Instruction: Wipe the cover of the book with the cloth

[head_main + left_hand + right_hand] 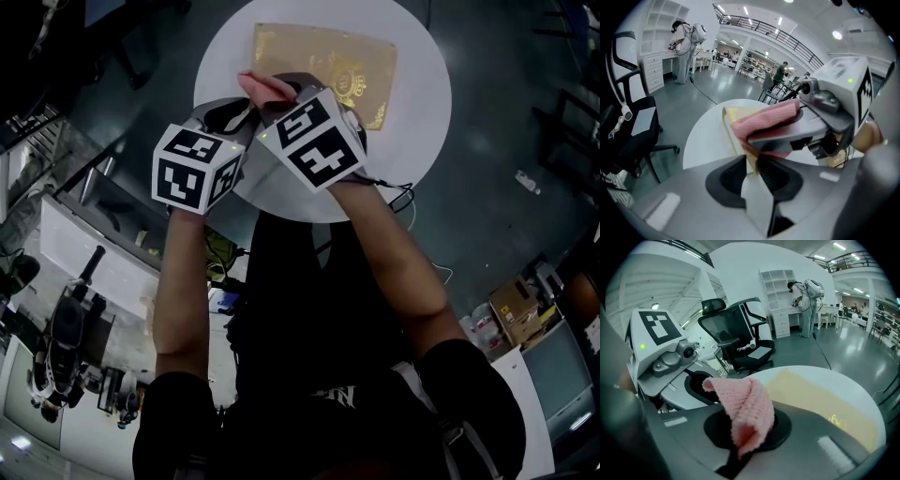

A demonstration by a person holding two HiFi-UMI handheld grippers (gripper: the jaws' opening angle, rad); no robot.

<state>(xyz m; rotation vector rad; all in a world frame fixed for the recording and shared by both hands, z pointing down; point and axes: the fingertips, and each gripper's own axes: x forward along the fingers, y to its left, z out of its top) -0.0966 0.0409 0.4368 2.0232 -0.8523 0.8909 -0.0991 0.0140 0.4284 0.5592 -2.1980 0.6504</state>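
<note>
- Far left in the left gripper view: black office chair [637,136] on the grey floor [689,101], well apart from the counter.
- Next, left hand-held gripper [751,165], pointing steeply down at the near-left part of the counter, marker cube [197,169] toward the person.
- Its 2 jaws nearly together, clamped on the near-left edge of the book [733,115], with the thin tan edge running straight into the narrow gap.
- Just right of it, pink cloth [743,404], folded over on itself, bunched and sticking out past the jaw tips.
- Then right hand-held gripper [749,439], clenched on that cloth with the fold pinched between its 2 jaws, just beside the left one, the 2 cubes side by side in the head view.
- Cloth over the near-left corner of the book; touching the cover or just above it, not clear.
- Book lying flat, yellow-gold cover up, gold emblem [352,82] toward its right end, long side across the view, on the far half of the round white counter [422,94].
- Right of the counter: dark floor, and a cardboard box [514,309] well apart from it.
</note>
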